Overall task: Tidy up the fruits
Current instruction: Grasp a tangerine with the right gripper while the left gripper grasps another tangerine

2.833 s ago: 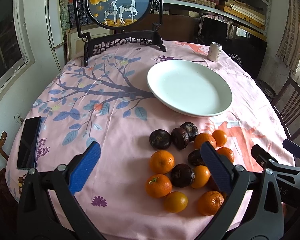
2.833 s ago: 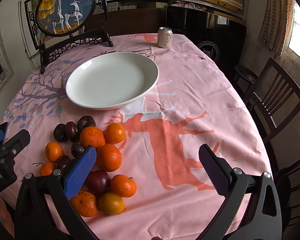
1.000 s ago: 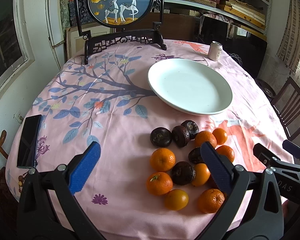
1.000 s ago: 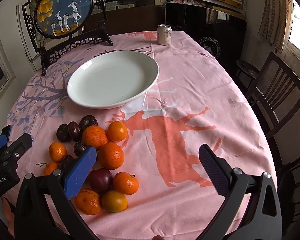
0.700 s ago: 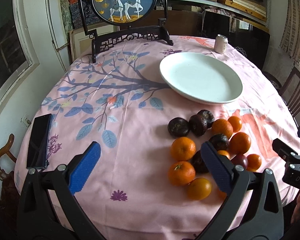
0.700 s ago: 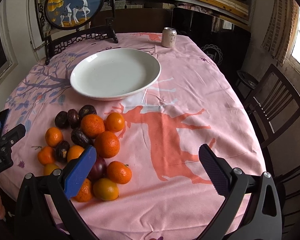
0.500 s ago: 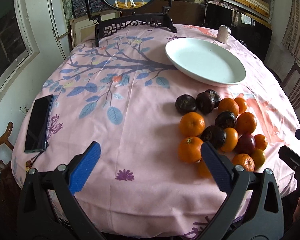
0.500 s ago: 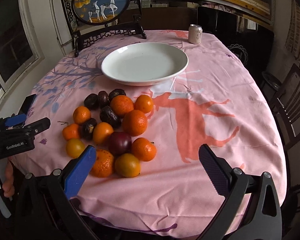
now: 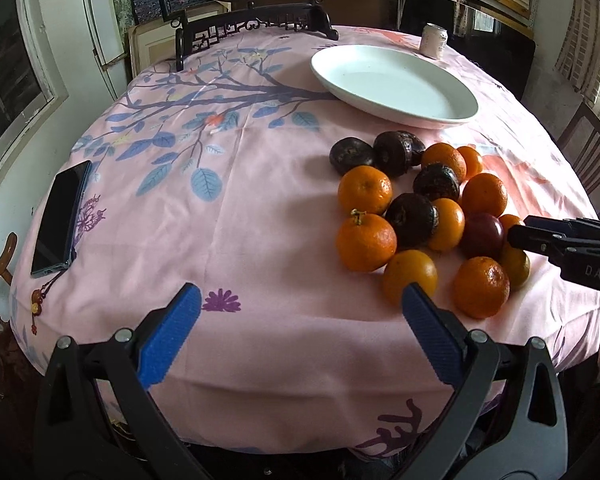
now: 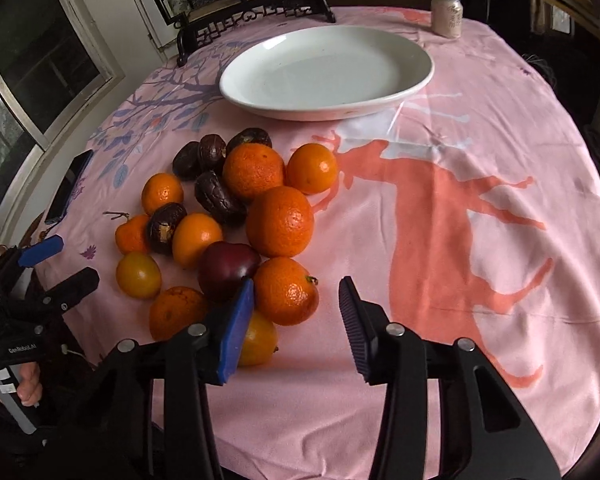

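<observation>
A pile of oranges, dark wrinkled fruits and one dark red plum [image 10: 228,270] lies on the pink tablecloth, in front of an empty white plate [image 10: 328,68]. My right gripper [image 10: 296,312] is low over the pile's near edge. Its jaws are closing with an orange [image 10: 286,290] between them. The blue pad is at the orange's left side and a gap shows on the right. My left gripper [image 9: 300,304] stands open near the table's front edge with only cloth between its fingers. A yellow-orange fruit [image 9: 410,276] lies just past its right fingertip. The plate [image 9: 396,80] sits behind the pile.
A drink can [image 10: 448,14] stands behind the plate. A black carved stand [image 9: 252,24] with a round picture is at the back. A dark phone [image 9: 58,220] lies at the cloth's left edge. A wooden chair [image 9: 592,152] stands at the right. A hand [image 10: 24,388] holds the left gripper.
Both grippers have come down closer to the fruit pile. The right jaws have narrowed from wide open to either side of an orange. The left jaws stay wide.
</observation>
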{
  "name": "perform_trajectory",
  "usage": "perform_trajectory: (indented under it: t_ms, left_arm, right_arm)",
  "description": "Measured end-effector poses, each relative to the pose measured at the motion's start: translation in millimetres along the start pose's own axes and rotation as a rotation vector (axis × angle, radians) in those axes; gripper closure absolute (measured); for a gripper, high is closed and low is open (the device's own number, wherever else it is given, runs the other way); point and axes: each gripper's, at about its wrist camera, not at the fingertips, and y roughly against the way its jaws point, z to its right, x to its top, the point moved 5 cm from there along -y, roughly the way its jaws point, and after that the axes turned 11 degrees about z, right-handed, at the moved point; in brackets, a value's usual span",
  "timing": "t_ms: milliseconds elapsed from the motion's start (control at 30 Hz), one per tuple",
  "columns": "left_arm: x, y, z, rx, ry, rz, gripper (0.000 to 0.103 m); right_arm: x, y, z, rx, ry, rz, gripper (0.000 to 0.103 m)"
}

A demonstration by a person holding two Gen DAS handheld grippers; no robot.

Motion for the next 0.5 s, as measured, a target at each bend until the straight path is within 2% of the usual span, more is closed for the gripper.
perform_trajectory:
  t_ms: [33,133,267,433,467,500]
  left_arm:
    - [1,-2,-1,0.001,0.004,-0.002,0.002]
    - [5,-11,-5,0.009,0.014,-0.016,0.002]
    - [11,-22,-13,0.018,0.032,-0.023,0.002]
    - [11,-39,-6,-0.048,0.055,-0.072,0.003]
    - [12,-40,-4,-0.057,0.062,-0.070,0.005]
    - [13,-42,-3,-0.076,0.071,-0.071,0.011]
  right_arm:
    - [1,-3,-2,0.033,-0.005,-0.017,0.068]
    - [2,3,-8,-0.032,0.047,-0.006,0.070]
    - [-5,36,-8,-0.238,0.169,0.109,0.070]
    - [-31,40,3,-0.250,0.127,0.077,0.070]
    - [-33,40,4,-0.253,0.123,0.075,0.070]
    - [-35,39,5,-0.249,0.115,0.073,0.070]
